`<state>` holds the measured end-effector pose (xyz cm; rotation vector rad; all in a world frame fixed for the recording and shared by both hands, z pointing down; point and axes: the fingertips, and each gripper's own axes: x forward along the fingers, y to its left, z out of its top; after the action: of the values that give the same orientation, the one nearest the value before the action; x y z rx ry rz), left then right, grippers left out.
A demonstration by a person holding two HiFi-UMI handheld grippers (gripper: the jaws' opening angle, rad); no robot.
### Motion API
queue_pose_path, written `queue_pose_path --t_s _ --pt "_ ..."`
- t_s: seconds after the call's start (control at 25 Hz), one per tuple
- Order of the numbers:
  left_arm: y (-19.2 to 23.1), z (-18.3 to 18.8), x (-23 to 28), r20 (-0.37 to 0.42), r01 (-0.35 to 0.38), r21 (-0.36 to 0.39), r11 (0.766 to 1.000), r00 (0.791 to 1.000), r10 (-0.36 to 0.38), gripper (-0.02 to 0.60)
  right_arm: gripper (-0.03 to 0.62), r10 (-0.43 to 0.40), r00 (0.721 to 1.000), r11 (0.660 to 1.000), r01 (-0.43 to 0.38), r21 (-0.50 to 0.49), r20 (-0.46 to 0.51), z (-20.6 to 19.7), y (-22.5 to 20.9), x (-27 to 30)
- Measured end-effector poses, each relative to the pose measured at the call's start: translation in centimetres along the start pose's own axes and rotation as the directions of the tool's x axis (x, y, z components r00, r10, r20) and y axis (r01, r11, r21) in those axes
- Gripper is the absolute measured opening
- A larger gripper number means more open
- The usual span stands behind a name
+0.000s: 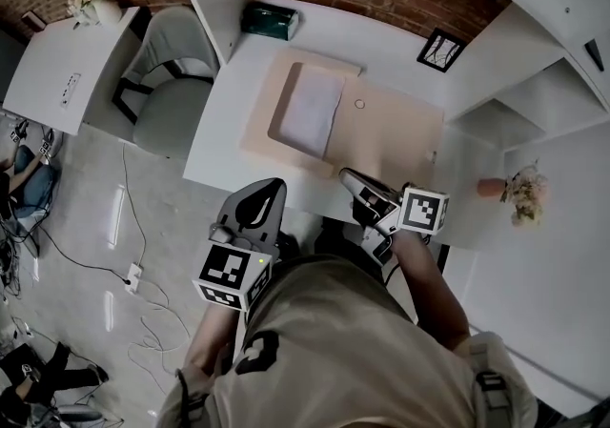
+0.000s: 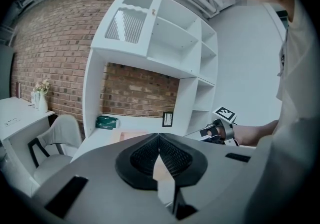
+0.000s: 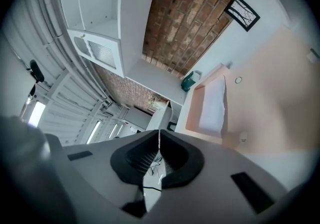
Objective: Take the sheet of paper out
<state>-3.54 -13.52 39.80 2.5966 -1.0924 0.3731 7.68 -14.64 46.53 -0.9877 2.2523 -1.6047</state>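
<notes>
A white sheet of paper (image 1: pixel 310 112) lies in the open left half of a beige folder (image 1: pixel 391 131) spread flat on the white desk (image 1: pixel 224 145). My left gripper (image 1: pixel 276 184) hovers off the desk's near edge, short of the folder, jaws shut and empty. My right gripper (image 1: pixel 345 173) is over the near edge, just short of the folder's front side, also shut on nothing. In the right gripper view the paper (image 3: pixel 214 106) and folder (image 3: pixel 265 93) lie ahead, beyond the closed gripper (image 3: pixel 159 133). The left gripper view shows its closed gripper (image 2: pixel 159 136) and the right gripper's marker cube (image 2: pixel 225 114).
A green box (image 1: pixel 270 20) and a small picture frame (image 1: pixel 440 50) stand at the back of the desk. A grey chair (image 1: pixel 172 83) is to the left, a flower vase (image 1: pixel 515 190) on the right, shelves above. Cables trail over the floor (image 1: pixel 133 274).
</notes>
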Motion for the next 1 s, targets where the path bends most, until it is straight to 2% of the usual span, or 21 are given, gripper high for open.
queue_pose_path --t_s 0.16,0.2,0.24,0.28,0.4,0.52,0.68,1.0 --pt "0.5 -0.1 -0.4 0.006 -0.019 -0.001 1.000 1.000 0.019 0.018 0.037 0.005 1.000 1.000 -0.005 0.020 0.006 0.9 -1.1 0.8" --pt "0.6 -0.1 -0.5 0.007 -0.023 -0.002 1.000 1.000 0.023 0.017 0.091 0.008 1.000 0.999 -0.008 0.037 -0.001 1.0 -1.5 1.0" --pt "0.6 -0.1 -0.6 0.008 -0.028 -0.005 1.000 1.000 0.028 0.017 0.174 0.015 1.000 0.998 -0.015 0.060 -0.008 1.0 -1.7 1.3" --pt "0.7 -0.1 -0.7 0.009 -0.034 -0.010 0.999 0.999 0.034 0.017 0.218 0.023 1.000 0.996 -0.022 0.085 -0.013 1.1 -1.9 1.6" --pt "1.0 0.0 -0.9 0.009 -0.045 -0.012 0.999 0.999 0.046 0.017 0.267 0.028 1.000 0.990 -0.027 0.142 -0.005 1.5 -2.7 2.1" --pt "1.2 0.2 -0.9 0.012 -0.052 -0.008 0.999 0.999 0.052 0.017 0.295 0.033 0.999 0.977 -0.037 0.210 0.019 2.1 -3.5 2.4" --pt "1.5 0.6 -0.4 0.017 -0.058 -0.006 0.998 0.998 0.058 0.017 0.318 0.040 0.999 0.969 -0.042 0.243 0.013 2.5 -4.4 2.9" --pt "1.6 1.1 1.3 0.008 -0.067 -0.015 0.998 0.998 0.067 0.017 0.328 0.001 0.999 0.945 0.015 0.328 -0.049 2.4 -8.4 3.7"
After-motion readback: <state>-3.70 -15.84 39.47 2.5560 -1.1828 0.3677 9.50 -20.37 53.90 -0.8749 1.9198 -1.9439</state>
